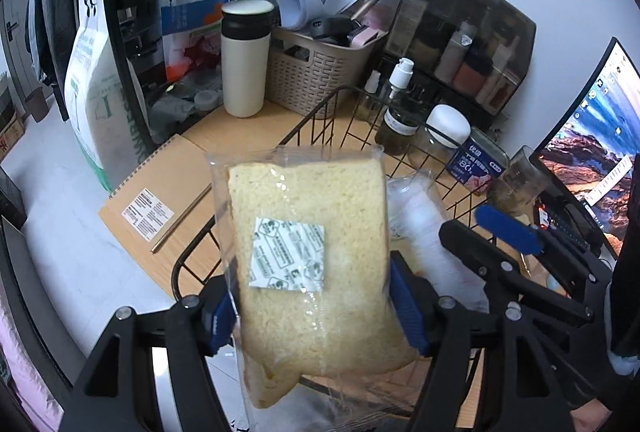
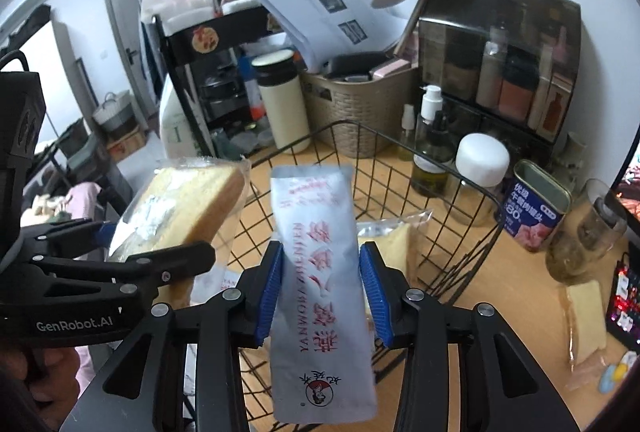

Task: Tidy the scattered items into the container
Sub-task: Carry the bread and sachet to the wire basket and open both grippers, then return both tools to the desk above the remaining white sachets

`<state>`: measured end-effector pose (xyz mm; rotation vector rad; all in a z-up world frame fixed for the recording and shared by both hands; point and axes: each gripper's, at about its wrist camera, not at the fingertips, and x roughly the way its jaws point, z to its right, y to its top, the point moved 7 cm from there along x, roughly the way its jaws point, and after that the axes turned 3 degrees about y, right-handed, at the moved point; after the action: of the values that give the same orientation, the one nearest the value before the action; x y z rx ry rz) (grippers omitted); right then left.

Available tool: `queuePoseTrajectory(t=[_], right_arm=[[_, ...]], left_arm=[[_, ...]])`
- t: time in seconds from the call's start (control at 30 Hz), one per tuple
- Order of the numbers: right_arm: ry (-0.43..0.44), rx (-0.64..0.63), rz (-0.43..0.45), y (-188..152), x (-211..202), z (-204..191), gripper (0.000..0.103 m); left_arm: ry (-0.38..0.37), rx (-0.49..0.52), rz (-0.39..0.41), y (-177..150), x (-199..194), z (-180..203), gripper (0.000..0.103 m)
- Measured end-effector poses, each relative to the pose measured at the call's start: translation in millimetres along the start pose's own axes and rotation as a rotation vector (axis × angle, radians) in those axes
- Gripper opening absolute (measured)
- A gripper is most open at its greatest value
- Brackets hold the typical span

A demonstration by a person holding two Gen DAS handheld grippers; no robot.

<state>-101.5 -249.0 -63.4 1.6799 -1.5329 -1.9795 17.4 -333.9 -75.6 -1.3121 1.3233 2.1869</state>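
Left gripper [image 1: 312,306] clamped on bagged bread slice [image 1: 308,252], held over black wire basket [image 1: 320,120]. Right gripper [image 1: 516,236] seen at right, above basket. Spiral notebook [image 1: 156,196] lay left; white tumbler [image 1: 245,60] stood far.

The bagged bread slice [image 1: 316,268] hides much of the wire basket [image 1: 320,120] floor, and its wrapper runs off the frame at six o'clock. In the right wrist view the white snack packet [image 2: 320,284] covers part of a second bread pack [image 2: 394,244]. The monitor [image 1: 600,168] is cut off at three o'clock. Contents of the tinted cabinet [image 2: 504,68] stay too murky to identify.
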Motion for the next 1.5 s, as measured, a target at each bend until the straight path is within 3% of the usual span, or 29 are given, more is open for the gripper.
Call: queuePoseTrajectory(t=[0.1,0.4,0.63,1.1,1.5], right_arm=[[-0.005,0.013,0.002,2,-1,3,0.051],[-0.016,0.021,0.018,2,-16,7,0.052],[-0.060,0.069,0.042,-10,-47,33,0.052],[-0.245,0.249,0.074,-77,-150,136,0.052],[-0.423,0.413,0.103,-156,-249,212,0.052]], left_arm=[[-0.002,0.000,0.011,3,-3,-1,0.072],[-0.011,0.014,0.049,6,-19,7,0.073],[-0.038,0.055,0.054,1,-28,33,0.073],[-0.158,0.221,0.031,-21,-40,152,0.073],[-0.281,0.403,-0.050,-73,-38,271,0.073]])
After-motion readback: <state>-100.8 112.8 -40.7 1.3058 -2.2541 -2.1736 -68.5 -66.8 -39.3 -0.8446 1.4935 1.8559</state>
